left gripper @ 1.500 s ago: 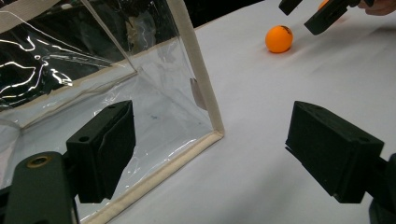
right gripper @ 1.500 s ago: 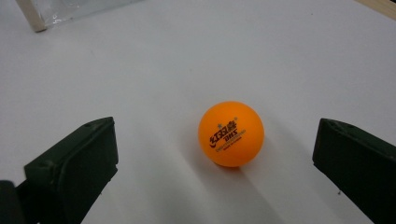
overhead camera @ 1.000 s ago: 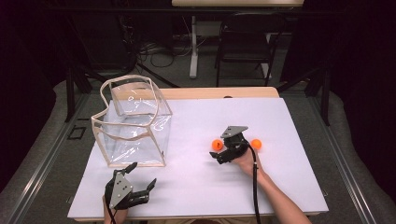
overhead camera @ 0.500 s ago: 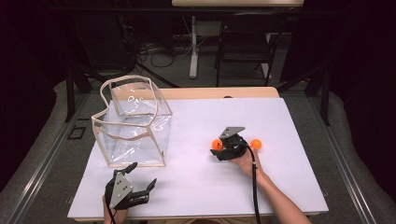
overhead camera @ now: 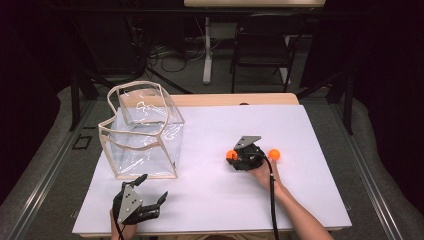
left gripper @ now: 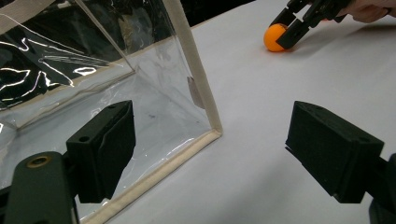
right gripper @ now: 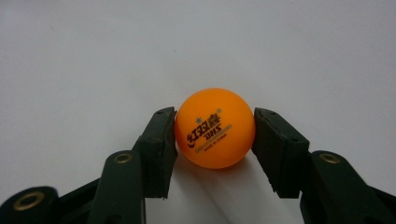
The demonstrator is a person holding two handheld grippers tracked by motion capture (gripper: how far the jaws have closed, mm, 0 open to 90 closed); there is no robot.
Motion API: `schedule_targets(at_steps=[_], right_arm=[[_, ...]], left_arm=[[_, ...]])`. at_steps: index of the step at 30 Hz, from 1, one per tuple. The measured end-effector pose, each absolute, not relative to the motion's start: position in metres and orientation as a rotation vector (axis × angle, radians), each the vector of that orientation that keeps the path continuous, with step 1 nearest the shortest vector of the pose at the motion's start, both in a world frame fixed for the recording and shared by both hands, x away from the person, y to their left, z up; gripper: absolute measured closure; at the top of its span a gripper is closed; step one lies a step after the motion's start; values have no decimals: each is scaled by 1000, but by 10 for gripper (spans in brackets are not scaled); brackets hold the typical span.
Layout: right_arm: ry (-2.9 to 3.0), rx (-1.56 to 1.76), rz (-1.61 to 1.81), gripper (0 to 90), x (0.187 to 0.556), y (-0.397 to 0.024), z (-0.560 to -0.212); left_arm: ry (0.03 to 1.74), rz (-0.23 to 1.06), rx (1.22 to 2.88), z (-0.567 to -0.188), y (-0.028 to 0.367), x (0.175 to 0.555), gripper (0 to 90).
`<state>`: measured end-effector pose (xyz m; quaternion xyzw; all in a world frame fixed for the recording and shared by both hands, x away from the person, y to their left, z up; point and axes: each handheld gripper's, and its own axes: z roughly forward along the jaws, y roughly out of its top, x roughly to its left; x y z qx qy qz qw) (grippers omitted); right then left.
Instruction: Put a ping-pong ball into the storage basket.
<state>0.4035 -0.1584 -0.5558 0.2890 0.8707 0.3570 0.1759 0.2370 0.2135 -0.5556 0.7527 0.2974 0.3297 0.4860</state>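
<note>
Two orange balls lie on the white worktop (overhead camera: pixel 310 200): one ball (right gripper: pixel 215 127) is clamped in the right tongs (right gripper: pixel 215 140), whose jaws have just closed on it. Clear bag (overhead camera: pixel 142 130) stands well to their left, beside the left tongs (overhead camera: pixel 150 192), whose jaws stand apart.
</note>
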Motion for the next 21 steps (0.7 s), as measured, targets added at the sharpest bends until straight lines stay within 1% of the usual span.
schedule_targets(at_steps=[21], right_arm=[[2482, 806, 1029, 503, 400, -160, -542]], left_arm=[[719, 806, 1832, -555, 213, 236, 156]])
